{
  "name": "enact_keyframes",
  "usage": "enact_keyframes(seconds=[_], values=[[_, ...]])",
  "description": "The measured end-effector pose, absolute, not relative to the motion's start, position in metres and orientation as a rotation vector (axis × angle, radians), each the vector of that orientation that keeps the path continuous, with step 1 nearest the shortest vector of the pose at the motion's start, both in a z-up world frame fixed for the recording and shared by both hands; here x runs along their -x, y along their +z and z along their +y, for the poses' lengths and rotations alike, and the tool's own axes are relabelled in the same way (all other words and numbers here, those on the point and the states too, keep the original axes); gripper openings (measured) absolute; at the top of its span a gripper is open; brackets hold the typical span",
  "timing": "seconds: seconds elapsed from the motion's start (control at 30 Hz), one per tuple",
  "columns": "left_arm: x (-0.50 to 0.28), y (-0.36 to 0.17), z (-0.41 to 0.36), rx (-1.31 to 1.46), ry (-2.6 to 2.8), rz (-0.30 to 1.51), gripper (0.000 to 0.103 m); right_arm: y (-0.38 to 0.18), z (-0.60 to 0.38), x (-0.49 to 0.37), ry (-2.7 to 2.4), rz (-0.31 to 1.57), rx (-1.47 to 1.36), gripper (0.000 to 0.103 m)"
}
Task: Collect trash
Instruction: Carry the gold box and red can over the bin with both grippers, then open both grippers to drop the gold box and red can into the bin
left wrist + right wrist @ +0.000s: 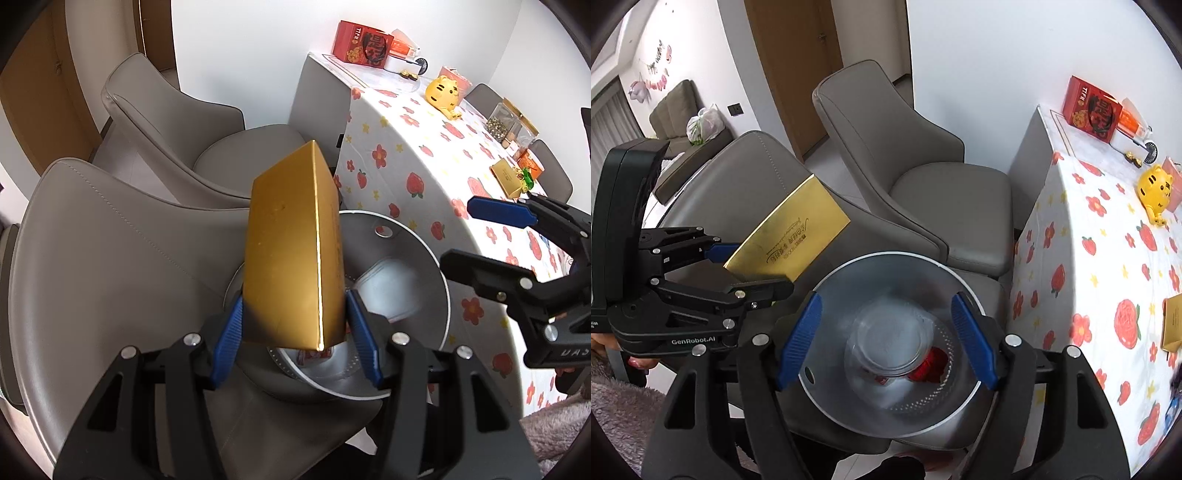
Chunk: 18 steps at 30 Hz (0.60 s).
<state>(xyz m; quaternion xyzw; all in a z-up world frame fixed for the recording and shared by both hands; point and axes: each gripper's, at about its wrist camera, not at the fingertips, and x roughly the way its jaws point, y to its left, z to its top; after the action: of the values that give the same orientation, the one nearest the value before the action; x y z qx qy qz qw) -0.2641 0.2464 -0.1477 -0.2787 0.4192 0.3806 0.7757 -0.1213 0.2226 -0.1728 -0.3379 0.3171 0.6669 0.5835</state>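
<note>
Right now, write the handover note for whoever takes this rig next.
Left gripper: shut on the gold box, held tilted over the grey trash bin on the grey chair.
Right gripper: open, empty, above the bin.
Done: a clear plastic cup and red wrapper lie in the bin.
Left: drop the gold box in; a second gold box sits on the flowered tablecloth, possibly trash too.
</note>
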Motion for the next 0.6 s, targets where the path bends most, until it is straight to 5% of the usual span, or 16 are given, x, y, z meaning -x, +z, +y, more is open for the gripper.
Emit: enact_keyframes(seconds=[0.43, 0.6], values=[[0.244, -0.154, 0.238, 0.564, 0.738, 0.96, 0.055, -0.173, 0.223, 0.103, 1.512, 0.761, 0.778, 0.072], [0.229, -0.161, 0.23, 0.526, 0.708, 0.999, 0.071, -0.172, 0.214, 0.091, 1.483, 0.769, 0.758, 0.072]])
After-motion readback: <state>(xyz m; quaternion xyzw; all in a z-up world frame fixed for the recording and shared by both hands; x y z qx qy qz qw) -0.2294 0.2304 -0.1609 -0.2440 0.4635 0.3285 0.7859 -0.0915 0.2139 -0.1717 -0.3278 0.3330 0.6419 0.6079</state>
